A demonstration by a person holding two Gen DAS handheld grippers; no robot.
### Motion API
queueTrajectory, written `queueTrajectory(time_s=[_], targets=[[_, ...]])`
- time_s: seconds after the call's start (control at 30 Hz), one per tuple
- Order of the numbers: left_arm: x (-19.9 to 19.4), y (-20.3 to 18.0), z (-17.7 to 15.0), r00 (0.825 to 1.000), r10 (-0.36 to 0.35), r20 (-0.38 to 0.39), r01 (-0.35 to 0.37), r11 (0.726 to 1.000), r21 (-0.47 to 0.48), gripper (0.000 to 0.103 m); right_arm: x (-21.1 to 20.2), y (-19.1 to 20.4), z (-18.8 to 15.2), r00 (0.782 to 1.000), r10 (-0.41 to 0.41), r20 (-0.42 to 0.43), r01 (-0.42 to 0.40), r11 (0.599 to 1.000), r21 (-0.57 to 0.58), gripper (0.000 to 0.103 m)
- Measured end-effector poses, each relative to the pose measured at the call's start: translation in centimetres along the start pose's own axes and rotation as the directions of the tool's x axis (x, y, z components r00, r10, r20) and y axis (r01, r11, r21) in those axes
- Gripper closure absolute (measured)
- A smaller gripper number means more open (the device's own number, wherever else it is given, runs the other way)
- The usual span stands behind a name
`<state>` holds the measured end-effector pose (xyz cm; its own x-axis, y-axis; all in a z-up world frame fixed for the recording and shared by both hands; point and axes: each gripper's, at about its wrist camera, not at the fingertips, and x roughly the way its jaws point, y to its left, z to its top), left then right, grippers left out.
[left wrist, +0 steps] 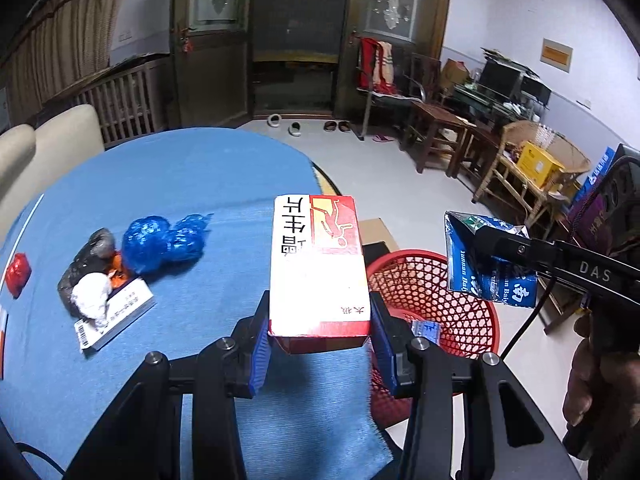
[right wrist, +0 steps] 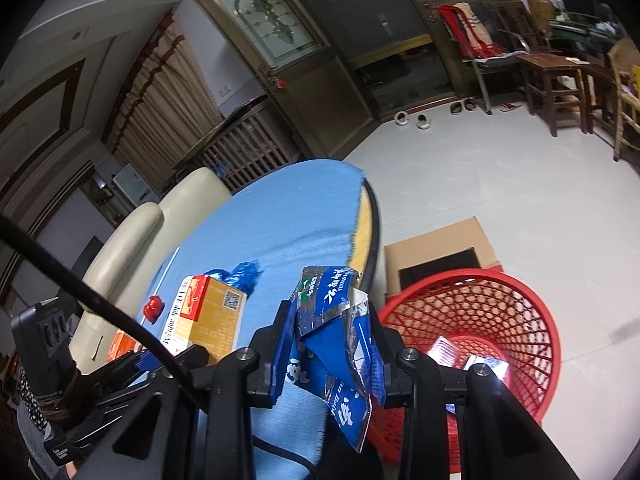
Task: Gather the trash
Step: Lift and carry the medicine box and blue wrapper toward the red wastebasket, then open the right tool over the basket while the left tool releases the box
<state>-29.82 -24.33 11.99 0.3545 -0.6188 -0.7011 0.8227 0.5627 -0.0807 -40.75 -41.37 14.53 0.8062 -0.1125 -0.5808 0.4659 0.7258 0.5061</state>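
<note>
My left gripper [left wrist: 319,334] is shut on a red and white carton box [left wrist: 318,268], held over the table's right edge. Beside it, my right gripper [right wrist: 330,344] is shut on a crumpled blue foil carton [right wrist: 336,332], which also shows in the left wrist view as the blue carton [left wrist: 486,258] above the basket. A red mesh basket [left wrist: 436,300] stands on the floor just right of the table, with a few bits of packaging at its bottom [right wrist: 464,356]. The left hand's box [right wrist: 208,312] appears at the left in the right wrist view.
On the blue tablecloth [left wrist: 180,184] lie a blue crumpled bag [left wrist: 160,242], a grey and white wad on a flat box [left wrist: 100,300] and a red wrapper [left wrist: 17,274]. A cardboard sheet [right wrist: 440,248] lies on the floor behind the basket. Chairs [left wrist: 436,136] line the right wall.
</note>
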Motion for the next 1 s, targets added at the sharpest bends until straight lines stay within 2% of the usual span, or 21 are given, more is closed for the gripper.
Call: queueTrajectory(time_s=[0.3, 0.67, 1.0], targets=[[0.6, -2.5, 0.5, 0.999, -0.039, -0.006, 0.039, 0.998, 0.048, 0.057, -0.8, -3.6, -0.1, 0.998, -0.059, 0.004, 0.059, 0.997, 0.059, 0.068], [1.6, -4.2, 0.6, 0.998, -0.067, -0.021, 0.069, 0.994, 0.088, 0.057, -0.4, -6.7, -0.9, 0.993, -0.113, -0.030, 0.116, 0.988, 0.105, 0.068], [3.0, -5.1, 0.8, 0.996, -0.071, -0.050, 0.076, 0.992, 0.101, 0.057, 2.9, -9.6, -2.4, 0.979, -0.159, -0.126, 0.174, 0.977, 0.121, 0.068]])
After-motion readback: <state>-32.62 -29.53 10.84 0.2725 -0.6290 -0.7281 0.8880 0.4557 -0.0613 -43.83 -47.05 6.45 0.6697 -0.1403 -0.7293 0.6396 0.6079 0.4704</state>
